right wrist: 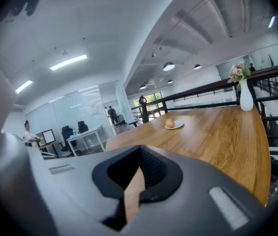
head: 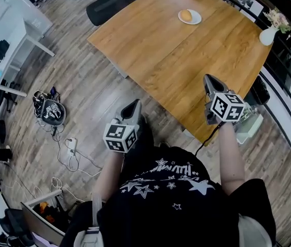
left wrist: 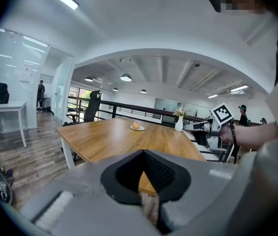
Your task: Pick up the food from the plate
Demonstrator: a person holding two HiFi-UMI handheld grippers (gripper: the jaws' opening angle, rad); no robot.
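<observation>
The food is a round golden bun (head: pixel 186 15) on a small white plate (head: pixel 195 19) at the far side of the wooden table (head: pixel 176 60). The bun (left wrist: pixel 135 126) (right wrist: pixel 169 123) also shows far ahead in both gripper views. My left gripper (head: pixel 133 107) hangs over the floor, short of the table's near edge. Its jaws (left wrist: pixel 143 154) are shut with nothing in them. My right gripper (head: pixel 210 81) is over the table's near right corner. It (right wrist: pixel 140 148) is shut and empty too. Both grippers are far from the plate.
A white vase with flowers (head: pixel 268 35) stands at the table's right edge by a black railing (head: pixel 289 86). A black office chair (head: pixel 104 4) sits beyond the table's left corner. A bag (head: pixel 52 112) and cables with a power strip (head: pixel 71 146) lie on the floor at left.
</observation>
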